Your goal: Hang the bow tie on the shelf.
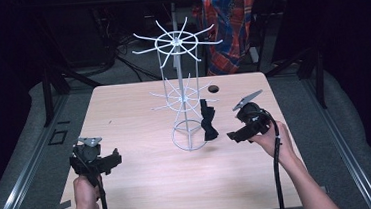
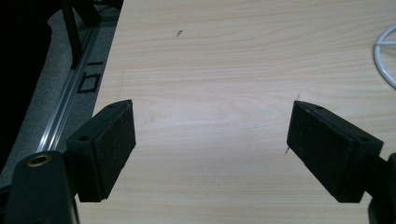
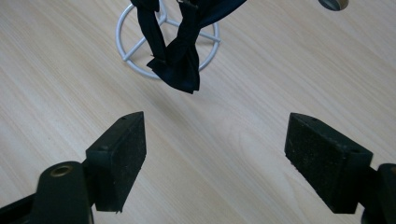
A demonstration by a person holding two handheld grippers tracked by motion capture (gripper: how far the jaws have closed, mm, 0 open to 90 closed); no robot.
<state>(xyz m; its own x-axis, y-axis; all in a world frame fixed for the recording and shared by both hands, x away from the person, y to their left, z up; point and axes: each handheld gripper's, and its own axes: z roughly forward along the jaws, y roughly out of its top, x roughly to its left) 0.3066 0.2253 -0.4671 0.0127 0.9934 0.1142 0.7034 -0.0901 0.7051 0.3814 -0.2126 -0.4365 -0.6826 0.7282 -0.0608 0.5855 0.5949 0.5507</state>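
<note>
A white wire rack with two tiers of radial hooks stands mid-table on a ring base. A dark bow tie hangs from a lower hook on the rack's right side, and its lower end dangles above the wood. My right gripper is just right of the bow tie, open, nothing between its jaws. My left gripper is at the table's front left, open and empty, over bare wood.
The light wooden table has a small round hole at the back. A plaid cloth hangs behind the table. A metal rail runs along the floor at the left. The rack's base ring edge lies to the left gripper's right.
</note>
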